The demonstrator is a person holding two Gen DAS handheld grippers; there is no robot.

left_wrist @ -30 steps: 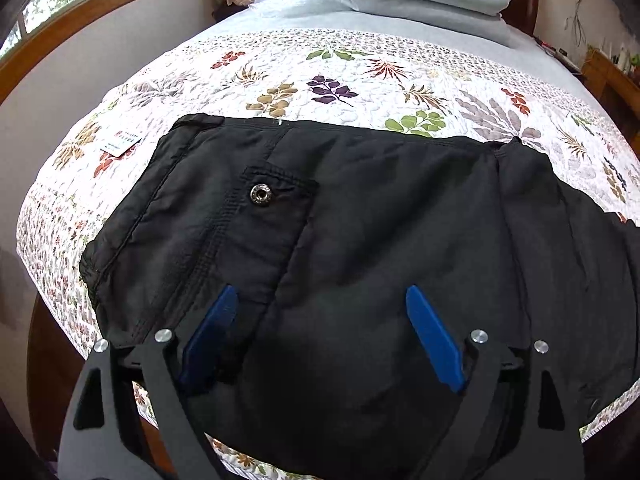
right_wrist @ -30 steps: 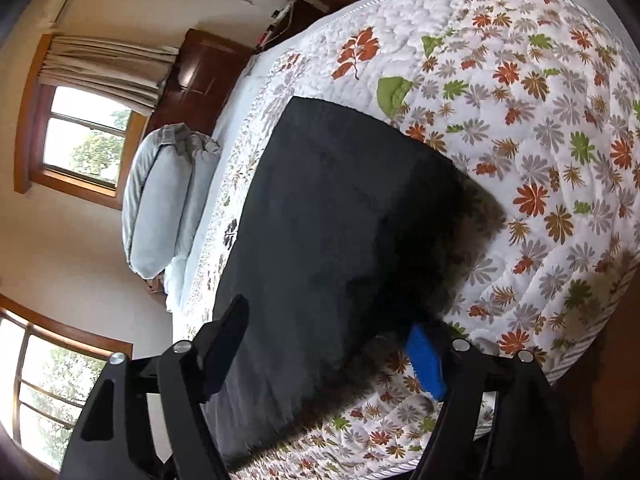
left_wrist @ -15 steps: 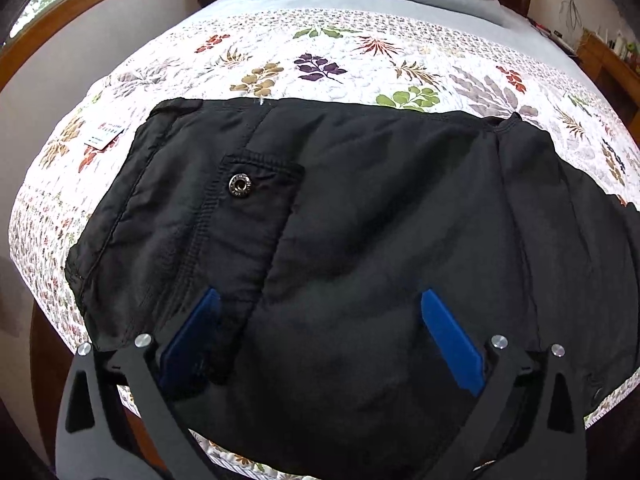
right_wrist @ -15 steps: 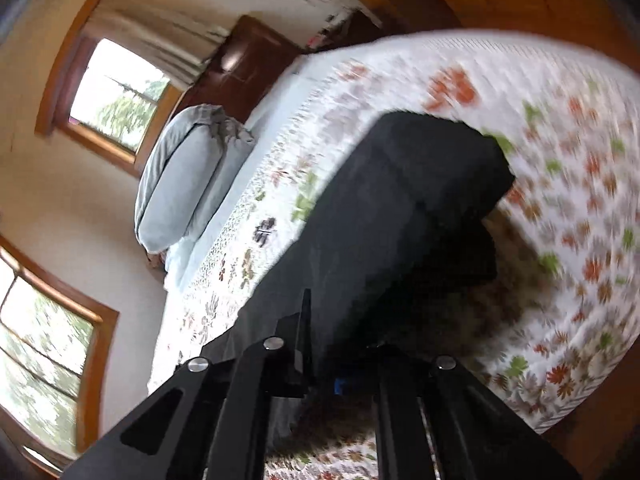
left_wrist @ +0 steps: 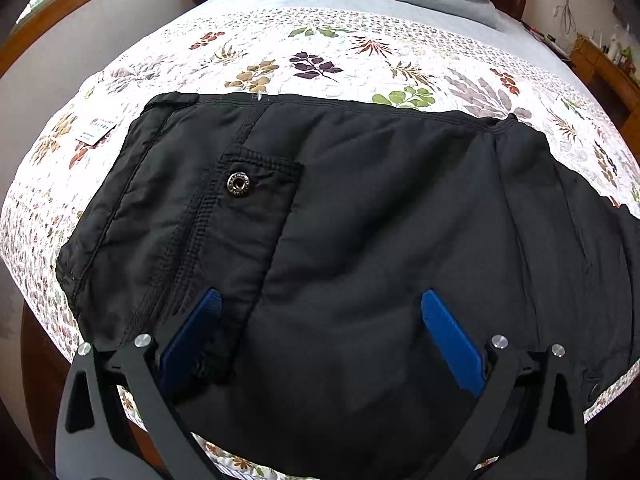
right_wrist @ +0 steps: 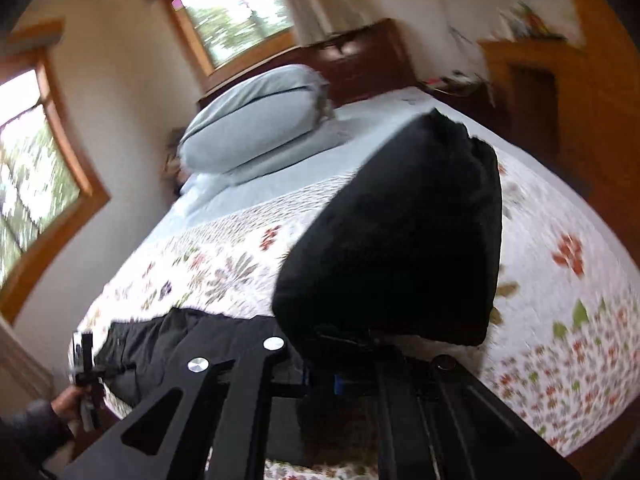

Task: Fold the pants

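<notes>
Left wrist view first: the wide bed under its white quilt printed with leaves and flowers (left_wrist: 320, 60) fills everything, and I place the rest by it. Spread flat across the quilt's near end lie the black, slightly shiny fabric pants (left_wrist: 380, 220), waistband toward the bed's left edge, where a back pocket flap with a round metal snap button (left_wrist: 239, 185) faces up. A stack of pale grey-blue pillows (right_wrist: 256, 128) sits at the bed's far end, and a small white paper tag (left_wrist: 96, 130) lies on the quilt just beyond the waistband corner. My left claw (left_wrist: 320, 320) hovers over the seat of the pants with its blue pads spread wide, holding nothing. My right claw (right_wrist: 320, 380) is closed, pinching the leg end of the pants, which stands lifted off the quilt in a dark hanging sheet. I judge the step is carrying the legs over onto the seat. To do it well I should keep the hem edges level, sweep across slowly toward the waistband, lower before releasing, and keep my left claw clear of the landing spot.
</notes>
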